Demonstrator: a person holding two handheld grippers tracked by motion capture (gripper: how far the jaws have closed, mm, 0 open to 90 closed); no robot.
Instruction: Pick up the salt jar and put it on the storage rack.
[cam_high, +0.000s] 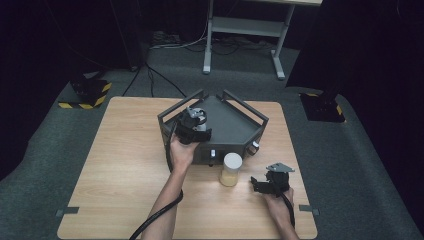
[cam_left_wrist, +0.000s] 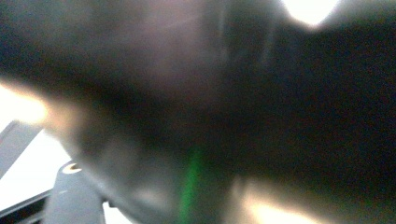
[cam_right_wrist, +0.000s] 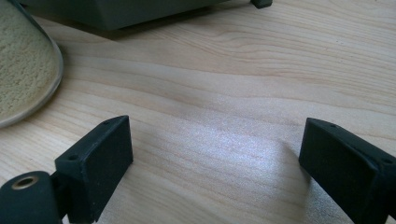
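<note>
Your right gripper (cam_high: 260, 184) rests low on the wooden table (cam_high: 120, 165) with its 2 jaws spread wide and nothing between them; the jar of pale powder (cam_high: 231, 169) stands just beside it at about 10 o'clock, apart from the fingers (cam_right_wrist: 100, 161). Your left gripper (cam_high: 192, 125) reaches over the dark angular frame (cam_high: 240, 127) at 12 o'clock. Its own view is blurred, so you cannot tell its jaw state. No writing is legible.
</note>
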